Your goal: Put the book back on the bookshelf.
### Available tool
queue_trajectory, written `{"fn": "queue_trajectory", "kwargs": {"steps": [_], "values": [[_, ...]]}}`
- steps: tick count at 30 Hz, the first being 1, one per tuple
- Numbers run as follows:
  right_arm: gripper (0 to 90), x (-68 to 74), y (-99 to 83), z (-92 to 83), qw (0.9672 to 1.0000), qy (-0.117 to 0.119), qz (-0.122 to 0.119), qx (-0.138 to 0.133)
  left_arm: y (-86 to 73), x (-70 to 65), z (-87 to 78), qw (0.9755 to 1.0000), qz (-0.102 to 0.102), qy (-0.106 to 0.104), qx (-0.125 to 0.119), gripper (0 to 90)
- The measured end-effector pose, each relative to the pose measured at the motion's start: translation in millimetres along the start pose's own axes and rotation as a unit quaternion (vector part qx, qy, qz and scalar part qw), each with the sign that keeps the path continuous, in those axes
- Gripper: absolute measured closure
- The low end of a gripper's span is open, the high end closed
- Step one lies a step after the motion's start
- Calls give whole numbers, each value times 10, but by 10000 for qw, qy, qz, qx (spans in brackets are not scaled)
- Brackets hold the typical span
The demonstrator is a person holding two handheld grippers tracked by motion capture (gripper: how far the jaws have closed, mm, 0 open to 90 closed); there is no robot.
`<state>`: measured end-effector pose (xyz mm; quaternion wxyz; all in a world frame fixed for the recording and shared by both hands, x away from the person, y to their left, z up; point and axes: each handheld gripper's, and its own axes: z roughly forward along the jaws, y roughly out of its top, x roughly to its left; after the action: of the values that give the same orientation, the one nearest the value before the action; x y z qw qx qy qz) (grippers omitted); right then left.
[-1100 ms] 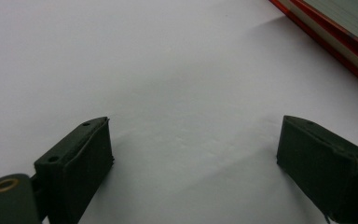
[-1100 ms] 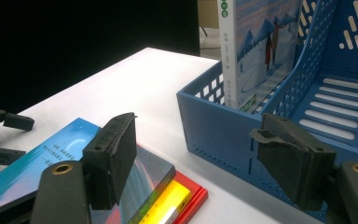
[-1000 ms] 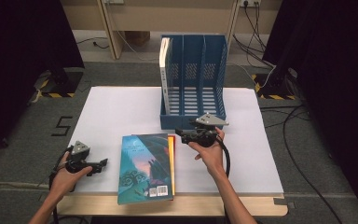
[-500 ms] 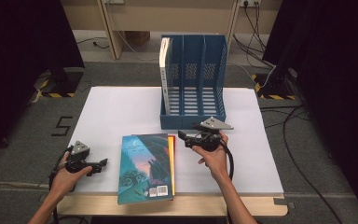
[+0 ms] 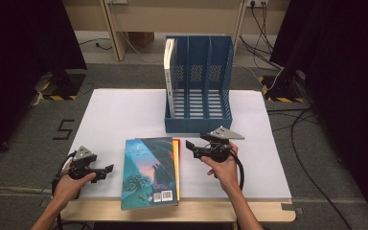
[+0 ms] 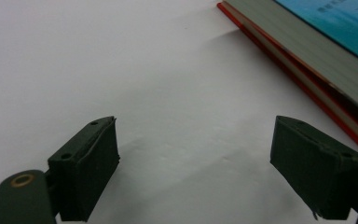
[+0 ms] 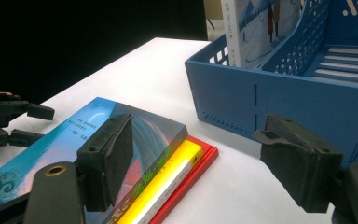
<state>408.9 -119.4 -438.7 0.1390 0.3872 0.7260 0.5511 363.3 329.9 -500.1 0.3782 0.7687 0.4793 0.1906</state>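
High view: books lie stacked at lower centre of the table, before the file rack; right hand-held gripper gapes toward them, left hand-held gripper, empty, has been narrowing.

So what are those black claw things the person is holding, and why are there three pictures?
Those are grippers, hand tools with two jaws that pinch like tongs. A person holds one in each hand: the left gripper and the right gripper.

One picture comes from a camera up high, looking down at the white table. The other two come from little cameras riding on the grippers, so you see their black jaws poking up from the bottom.

On the table lies a stack of books, with a blue-green one on top. Behind it stands a blue file rack with one white book upright in its left slot.

Nothing is held right now. The left jaws have just been closing a bit, with only bare table between them. The right jaws are open, beside the stack.
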Motion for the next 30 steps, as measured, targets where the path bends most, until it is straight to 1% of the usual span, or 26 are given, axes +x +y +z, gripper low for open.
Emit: {"fn": "queue_trajectory", "kwargs": {"steps": [1, 3, 5, 7, 9, 14, 16, 17, 19, 24, 30], "values": [[266, 2, -6, -12, 10000, 3, 25, -11, 1, -14, -3, 10000, 8, -24, -10, 146], [265, 7, -20, -31, 10000, 33, 75, -13, 9, -63, -13, 9998, 19, -170, -47, 146], [262, 14, -33, -43, 10000, 41, 50, 11, 20, -117, -23, 9993, 20, -349, -89, 146], [262, 22, -53, -53, 10000, 64, 58, 23, 27, -164, -27, 9990, 53, -435, -115, 146], [262, 25, -77, -55, 10000, 71, 24, 59, 34, -216, -31, 9983, 65, -568, -141, 146], [262, 37, -140, -64, 9998, 94, 81, 135, 47, -300, -38, 9969, 138, -746, -199, 146], [261, 45, -173, -56, 9997, 113, 75, 183, 47, -308, -37, 9971, 152, -720, -190, 147], [261, 49, -182, -52, 9997, 122, 73, 179, 49, -305, -41, 9970, 144, -736, -196, 147], [261, 66, -215, -37, 9995, 172, 76, 269, 56, -307, -51, 9965, 92, -805, -220, 147], [261, 99, -256, -13, 9991, 232, 73, 346, 66, -332, -63, 9969, 168, -748, -194, 158], [257, 118, -285, 14, 9985, 296, 80, 446, 93, -379, -94, 9964, 296, -762, -216, 224]]}}
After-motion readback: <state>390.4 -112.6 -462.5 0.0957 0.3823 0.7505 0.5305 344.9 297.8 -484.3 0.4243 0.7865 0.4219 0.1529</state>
